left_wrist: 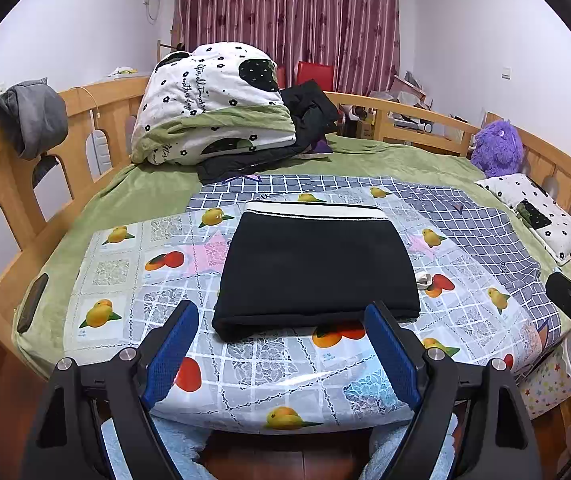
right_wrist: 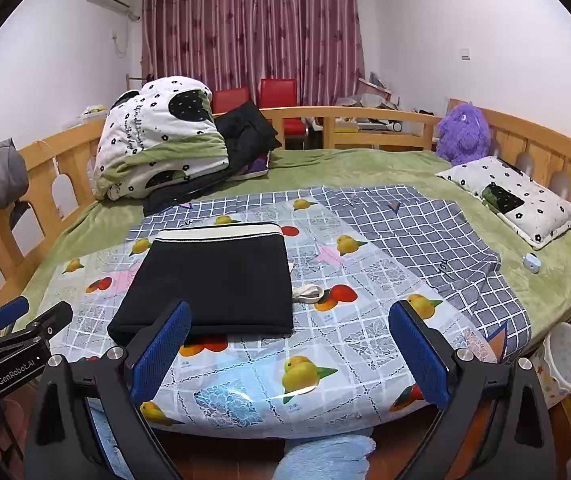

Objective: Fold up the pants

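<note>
left wrist: foot of bed [left_wrist: 133, 196], facing curtain [left_wrist: 285, 12] | right wrist: same, further right (both near)

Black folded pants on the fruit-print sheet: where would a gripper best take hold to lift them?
Probably the thick folded near edge of the pants, approached low from the bed's near side. The layers stack there, facing both open grippers; the white waistband lies at the far end.

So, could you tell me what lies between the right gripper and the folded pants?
Only bare fruit-print cloth; the right wrist view shows the open right gripper just short of the pants.
</note>
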The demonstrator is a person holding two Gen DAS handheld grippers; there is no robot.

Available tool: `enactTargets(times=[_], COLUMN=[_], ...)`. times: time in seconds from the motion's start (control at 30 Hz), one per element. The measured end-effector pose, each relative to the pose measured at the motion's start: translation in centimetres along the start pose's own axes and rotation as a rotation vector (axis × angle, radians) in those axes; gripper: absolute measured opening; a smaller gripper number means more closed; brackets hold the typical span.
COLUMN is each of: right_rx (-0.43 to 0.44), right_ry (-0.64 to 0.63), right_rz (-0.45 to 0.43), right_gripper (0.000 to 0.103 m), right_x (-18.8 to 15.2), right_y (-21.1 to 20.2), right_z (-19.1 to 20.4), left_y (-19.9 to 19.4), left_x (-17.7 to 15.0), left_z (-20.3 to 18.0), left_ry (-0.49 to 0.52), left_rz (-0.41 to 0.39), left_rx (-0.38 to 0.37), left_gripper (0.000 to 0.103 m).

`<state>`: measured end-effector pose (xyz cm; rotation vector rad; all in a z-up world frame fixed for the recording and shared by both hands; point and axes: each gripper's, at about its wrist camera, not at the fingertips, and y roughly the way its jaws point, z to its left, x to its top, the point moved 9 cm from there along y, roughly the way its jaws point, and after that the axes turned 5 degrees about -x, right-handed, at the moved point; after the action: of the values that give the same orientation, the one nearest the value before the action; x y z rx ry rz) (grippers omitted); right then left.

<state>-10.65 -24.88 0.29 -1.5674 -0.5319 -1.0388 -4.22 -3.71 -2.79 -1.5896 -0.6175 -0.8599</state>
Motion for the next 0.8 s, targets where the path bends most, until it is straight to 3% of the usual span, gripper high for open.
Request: enactTargets(times=[0.8], right_rx=[0.007], right_ry=[-0.003], right_rz=[0.002], right_gripper=[0.098], right_x=[0.46], right_y=[0.11], right_z=[0.68], left_y=[-0.34], left_x=[0.80], left_z=[0.18], left_ry=[-0.005], left_rz=[-0.012], left_rx=[0.013], left_gripper=[0.084])
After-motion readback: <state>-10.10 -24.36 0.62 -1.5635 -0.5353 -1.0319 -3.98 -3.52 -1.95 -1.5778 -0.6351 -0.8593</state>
